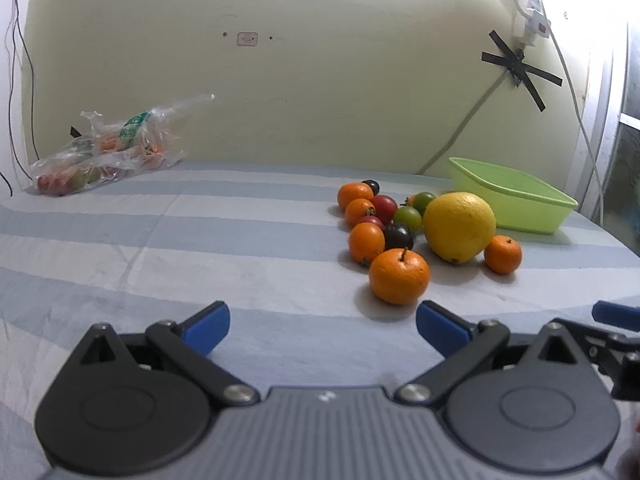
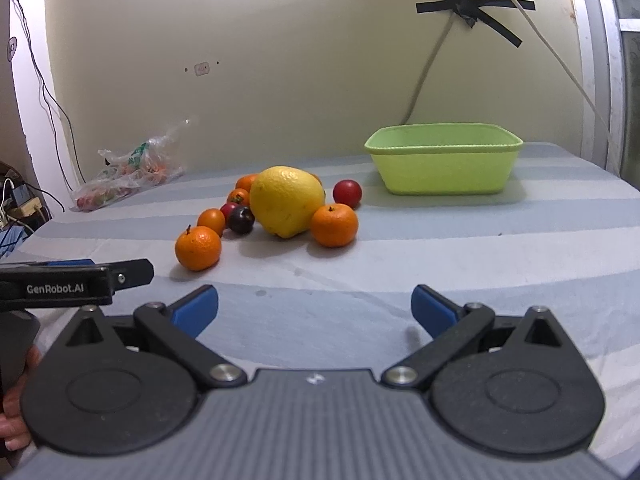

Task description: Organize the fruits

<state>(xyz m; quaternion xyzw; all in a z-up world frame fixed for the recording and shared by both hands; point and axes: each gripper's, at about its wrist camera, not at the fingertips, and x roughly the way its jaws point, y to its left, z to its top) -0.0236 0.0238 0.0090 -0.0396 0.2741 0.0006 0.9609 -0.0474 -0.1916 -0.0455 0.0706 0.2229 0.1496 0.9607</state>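
A pile of fruit lies on the striped cloth: a big yellow citrus [image 1: 459, 226] [image 2: 289, 200], several mandarins such as the nearest one [image 1: 399, 276] [image 2: 198, 248] and one on the right [image 1: 503, 254] [image 2: 334, 225], plus small red, green and dark tomatoes [image 1: 398, 236] [image 2: 347, 193]. A green tub [image 1: 510, 196] [image 2: 442, 158] stands behind the pile to the right. My left gripper [image 1: 322, 326] is open and empty, just short of the nearest mandarin. My right gripper [image 2: 314, 310] is open and empty, in front of the pile.
A clear plastic bag with more produce [image 1: 108, 148] [image 2: 130, 170] lies at the far left by the wall. Cables taped with black tape [image 1: 520, 66] [image 2: 468, 4] hang on the wall behind the tub. The left gripper's side [image 2: 76, 284] shows at the right wrist view's left edge.
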